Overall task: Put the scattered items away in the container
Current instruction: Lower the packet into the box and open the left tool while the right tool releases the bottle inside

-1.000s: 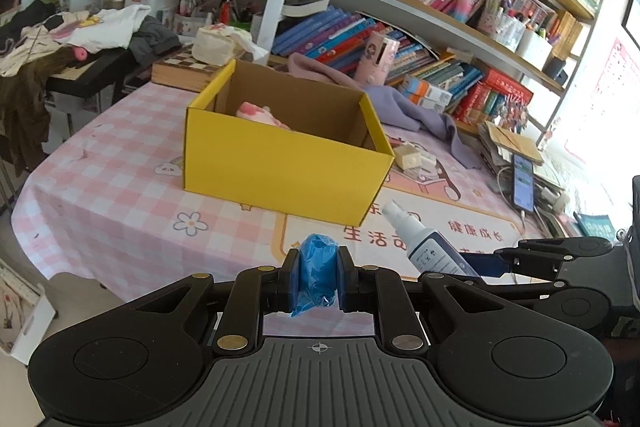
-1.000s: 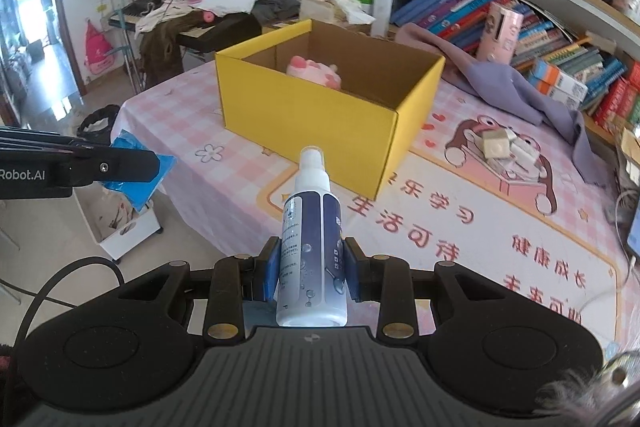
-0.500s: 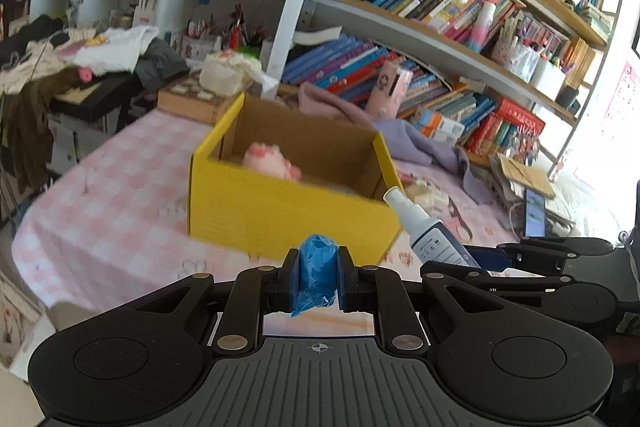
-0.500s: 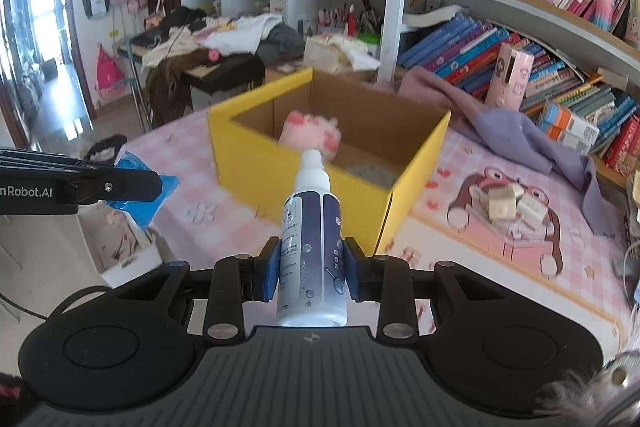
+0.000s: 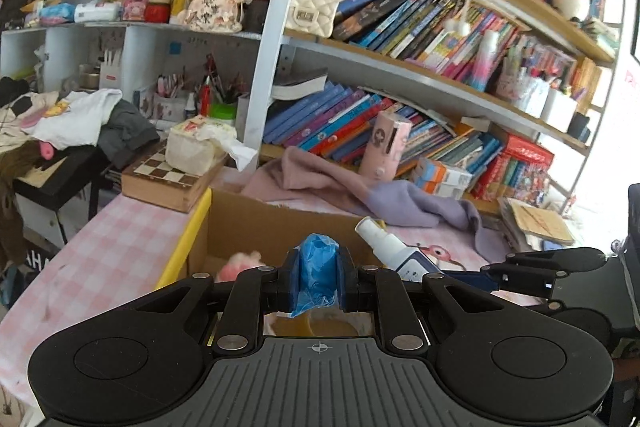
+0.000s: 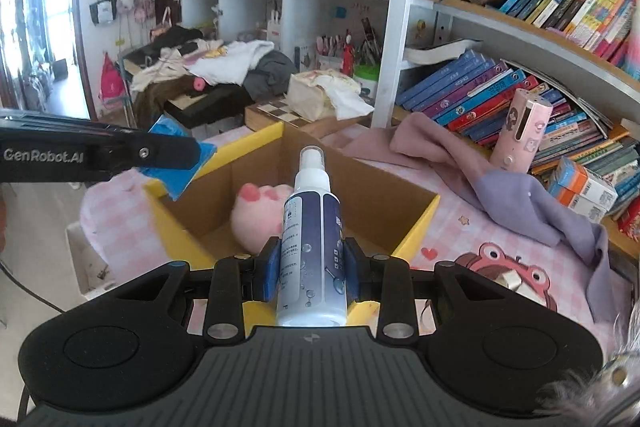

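My left gripper (image 5: 317, 281) is shut on a crumpled blue bag (image 5: 318, 267) and holds it above the open yellow cardboard box (image 5: 188, 239). My right gripper (image 6: 311, 267) is shut on a white and navy spray bottle (image 6: 312, 235), upright over the box's near rim (image 6: 416, 231). A pink plush toy (image 6: 260, 215) lies inside the box. The bottle also shows in the left wrist view (image 5: 390, 251). The left gripper with the blue bag (image 6: 180, 163) shows at the left of the right wrist view, over the box's left wall.
The box stands on a pink checked tablecloth (image 5: 104, 247). A pink and purple cloth (image 6: 500, 183) lies behind it. A chessboard box (image 5: 168, 179), a pink tumbler (image 6: 520, 131) and bookshelves (image 5: 420, 75) stand at the back. A cartoon mat (image 6: 504, 271) lies right.
Both grippers have moved forward and up over the box, each still holding its item. The box now sits directly below them.
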A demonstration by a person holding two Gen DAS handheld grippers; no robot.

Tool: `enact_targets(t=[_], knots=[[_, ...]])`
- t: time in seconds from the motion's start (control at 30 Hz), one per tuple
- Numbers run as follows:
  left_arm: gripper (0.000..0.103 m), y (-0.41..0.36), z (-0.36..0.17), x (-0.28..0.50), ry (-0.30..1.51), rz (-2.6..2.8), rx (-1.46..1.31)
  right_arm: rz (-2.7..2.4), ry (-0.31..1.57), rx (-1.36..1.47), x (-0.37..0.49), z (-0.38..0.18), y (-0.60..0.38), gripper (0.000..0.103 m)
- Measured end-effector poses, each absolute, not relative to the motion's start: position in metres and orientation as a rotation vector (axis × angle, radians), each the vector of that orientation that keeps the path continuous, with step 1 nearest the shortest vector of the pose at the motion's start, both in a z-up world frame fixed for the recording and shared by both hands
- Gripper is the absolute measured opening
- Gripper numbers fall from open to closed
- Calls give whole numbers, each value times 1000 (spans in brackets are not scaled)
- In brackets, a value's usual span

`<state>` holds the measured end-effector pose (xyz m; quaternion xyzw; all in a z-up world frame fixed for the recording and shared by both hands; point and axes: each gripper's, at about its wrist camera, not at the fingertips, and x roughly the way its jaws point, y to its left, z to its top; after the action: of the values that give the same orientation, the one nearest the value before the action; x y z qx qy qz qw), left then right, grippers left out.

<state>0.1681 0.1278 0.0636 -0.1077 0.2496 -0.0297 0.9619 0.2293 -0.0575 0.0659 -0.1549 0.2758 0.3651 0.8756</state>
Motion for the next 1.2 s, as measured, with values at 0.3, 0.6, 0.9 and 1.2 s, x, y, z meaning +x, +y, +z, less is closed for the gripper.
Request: enact_targets(t=[0.3, 0.6, 0.9, 1.2], knots=[[16, 115, 51, 263, 651, -63, -126, 735, 671, -485, 294, 29, -15, 31], [17, 102, 7, 332, 855, -63, -79, 748, 799, -563, 327, 2, 18, 31], [17, 106, -23, 354, 963, -50, -111, 746, 872, -557, 342, -12, 22, 31], [33, 106, -24, 354, 968, -70, -132, 760, 847, -510, 339, -6, 22, 52]])
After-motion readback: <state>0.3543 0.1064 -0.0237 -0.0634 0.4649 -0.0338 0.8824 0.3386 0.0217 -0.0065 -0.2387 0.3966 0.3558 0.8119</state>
